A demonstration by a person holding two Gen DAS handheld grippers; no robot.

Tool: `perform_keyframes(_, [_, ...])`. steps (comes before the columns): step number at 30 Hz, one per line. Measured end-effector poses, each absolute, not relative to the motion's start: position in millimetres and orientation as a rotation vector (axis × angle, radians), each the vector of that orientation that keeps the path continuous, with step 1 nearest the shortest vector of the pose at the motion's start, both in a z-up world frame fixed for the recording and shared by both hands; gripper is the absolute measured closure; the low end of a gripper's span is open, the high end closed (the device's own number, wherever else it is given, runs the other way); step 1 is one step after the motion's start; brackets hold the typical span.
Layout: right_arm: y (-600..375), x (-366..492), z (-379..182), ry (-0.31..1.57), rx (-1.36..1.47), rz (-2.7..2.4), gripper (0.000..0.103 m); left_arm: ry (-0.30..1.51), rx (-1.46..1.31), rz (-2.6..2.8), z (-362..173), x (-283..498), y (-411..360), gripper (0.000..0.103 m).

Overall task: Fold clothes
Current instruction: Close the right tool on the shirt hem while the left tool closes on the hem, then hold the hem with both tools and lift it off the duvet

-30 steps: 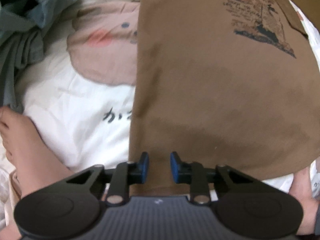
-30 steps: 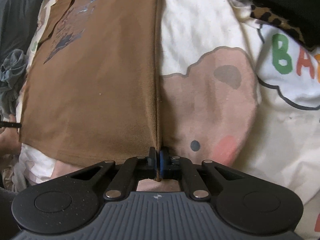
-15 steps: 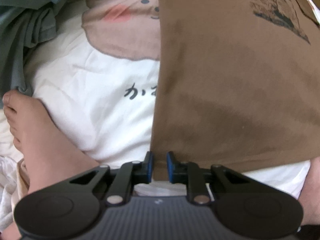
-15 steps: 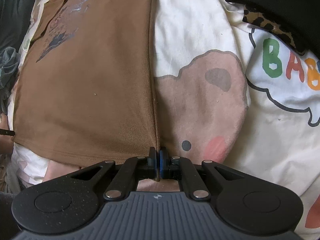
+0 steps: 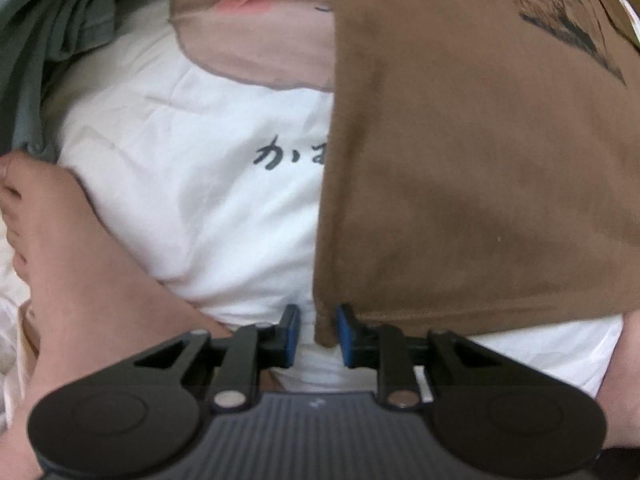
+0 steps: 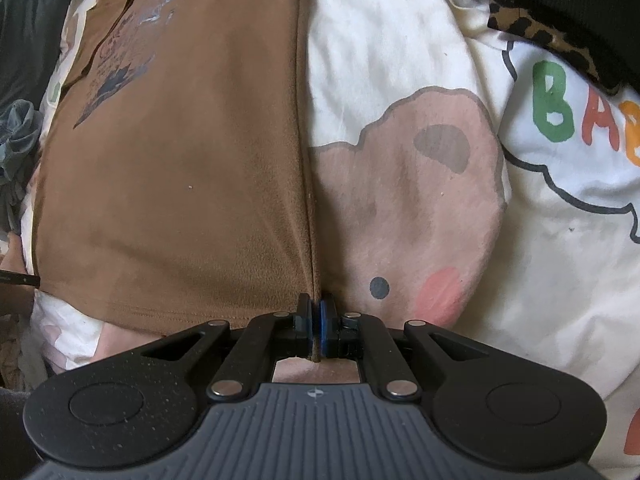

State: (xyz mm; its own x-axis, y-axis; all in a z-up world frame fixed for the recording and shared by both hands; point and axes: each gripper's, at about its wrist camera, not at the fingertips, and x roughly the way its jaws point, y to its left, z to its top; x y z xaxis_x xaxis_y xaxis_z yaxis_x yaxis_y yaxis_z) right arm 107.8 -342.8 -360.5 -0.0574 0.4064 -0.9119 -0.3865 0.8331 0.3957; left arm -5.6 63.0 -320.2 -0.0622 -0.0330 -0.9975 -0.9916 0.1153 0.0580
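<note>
A brown T-shirt [image 5: 480, 168] with a dark printed picture lies flat on a white cartoon-print bed sheet [image 5: 192, 184]. My left gripper [image 5: 318, 334] is open, its blue pads on either side of the shirt's near left hem corner, which sits loose between them. In the right wrist view the same shirt [image 6: 180, 184] fills the left half. My right gripper [image 6: 316, 326] is shut on the shirt's near right hem corner, with the side seam running straight away from it.
A bare foot [image 5: 80, 264] rests on the sheet at the left, another at the right edge [image 5: 624, 360]. Grey-green clothes [image 5: 44, 48] are heaped at the far left. A black and leopard-print garment [image 6: 560, 20] lies at the far right.
My left gripper has slid left along the hem to the shirt's left corner; its jaws narrowed, then opened again. The right gripper stays shut on its corner, barely moved.
</note>
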Motion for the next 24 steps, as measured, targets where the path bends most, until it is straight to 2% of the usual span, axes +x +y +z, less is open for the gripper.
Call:
perform_keyframes(8, [-347.6,105.2,-367.1,1.503,0.097,0.628,0.097,1.291,-1.133,1.138,-322.0,-3.0,62.2,0.08])
perform_keyframes(9, [-348.0,105.2,-367.9,1.504,0.109,0.624,0.098,1.29,-1.144,1.144,-321.8,-3.9,62.6,0.082])
perform_keyframes(12, [-347.2,103.6,-368.5,1.503,0.119,0.623,0.101,1.296,-1.176,1.155,-320.7,-4.6,64.7,0.097])
perform_keyframes(13, [-345.6,102.8,-367.3,1.5,0.106,0.627,0.101,1.307,-1.172,1.163,-318.8,-3.0,65.9,0.098])
perform_keyframes(24, [-341.3,105.9,-330.4,1.465,0.011,0.623,0.102,1.394,-1.099,1.185,-285.0,21.4,70.2,0.099])
